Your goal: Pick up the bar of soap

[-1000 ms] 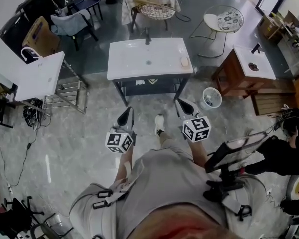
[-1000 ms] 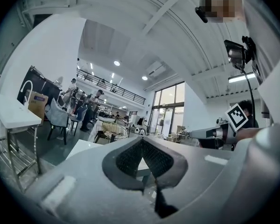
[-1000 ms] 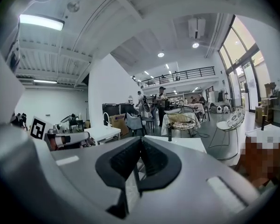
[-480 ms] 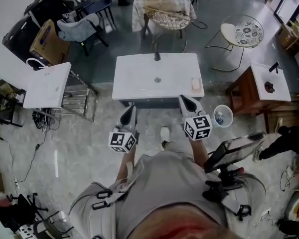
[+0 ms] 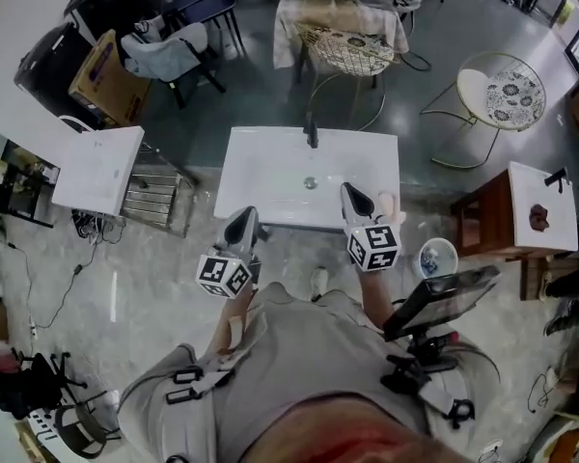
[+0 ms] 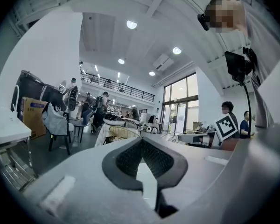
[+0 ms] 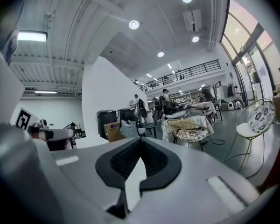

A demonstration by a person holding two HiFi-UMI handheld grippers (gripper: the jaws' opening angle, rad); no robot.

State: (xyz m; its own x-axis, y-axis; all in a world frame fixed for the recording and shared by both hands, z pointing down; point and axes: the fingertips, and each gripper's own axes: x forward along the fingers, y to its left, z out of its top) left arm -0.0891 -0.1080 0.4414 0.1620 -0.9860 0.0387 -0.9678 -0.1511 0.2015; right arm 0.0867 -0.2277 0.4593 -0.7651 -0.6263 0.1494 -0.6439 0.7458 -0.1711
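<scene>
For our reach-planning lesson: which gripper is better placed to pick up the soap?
Right. The right gripper is close beside the bar of soap at the sink top's right end; the left gripper is near the opposite end.

What a space this was: a big open hall run as a workshop or studio rather than anyone's home, with a high white ceiling, round ceiling lights [image 7: 134, 24], an air-conditioning unit [image 7: 192, 17], a railed mezzanine [image 7: 186, 72] and tall windows [image 7: 252, 41]. Bathroom pieces stood loose on the glossy stone floor [image 5: 154, 287]: a white washbasin [image 5: 270, 177] on a dark frame, a wooden vanity [image 5: 475, 222] and a spare white top [image 5: 101, 167]. Around them were a wire chair [image 5: 352, 51], a round patterned table [image 5: 503, 87], a cardboard box [image 5: 106, 80] and cables [image 5: 81, 226], and people [image 6: 103, 102] stood about further back.
</scene>
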